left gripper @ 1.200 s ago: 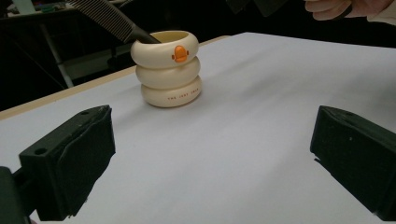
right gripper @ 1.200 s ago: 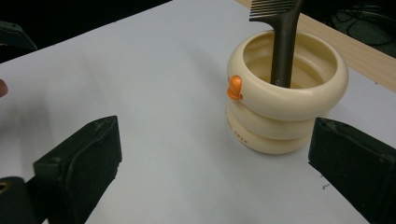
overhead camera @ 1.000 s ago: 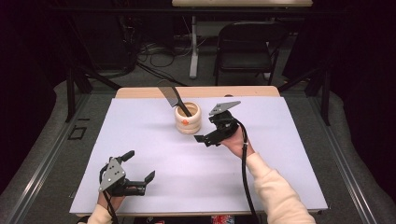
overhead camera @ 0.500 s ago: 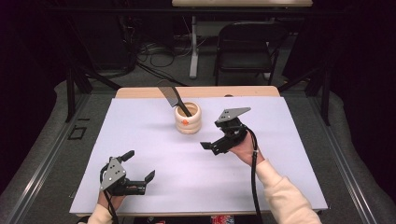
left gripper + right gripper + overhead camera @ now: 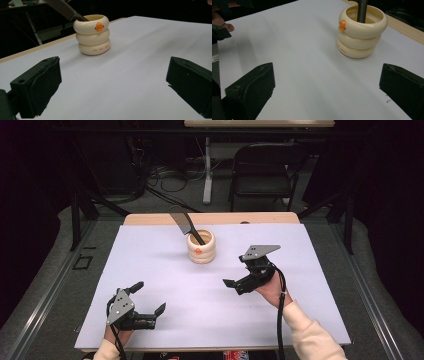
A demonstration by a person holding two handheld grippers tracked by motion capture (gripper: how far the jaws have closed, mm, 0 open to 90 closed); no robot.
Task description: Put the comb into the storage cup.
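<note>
I see the cream holder (image 5: 201, 246) in the upper middle of the high view, standing upright on the white table sheet (image 5: 165, 270), with the dark comb (image 5: 186, 224) leaning out of it toward the upper left; in the left gripper view the holder (image 5: 92, 34) sits upper centre, three stacked rings with an orange duck bill, the comb (image 5: 62, 8) slanting off the top left corner; in the right gripper view the holder (image 5: 360, 31) is upper right with the comb's handle (image 5: 361, 10) rising from its mouth.

I judge the holder smooth, rigid and probably light, so it could slide or tip; the comb looks like thin stiff plastic, best taken across the flat handle just above the rim.

My right gripper (image 5: 245, 272) hangs right of centre in the high view, jaws spread wide and holding nothing; my left gripper (image 5: 148, 300) rests at the lower left, jaws likewise wide and empty, well apart from the holder.

Against the frame a second ago, the right gripper has drawn back from beside the holder, down and to the right; the left gripper, holder and comb stand as they did.
</note>
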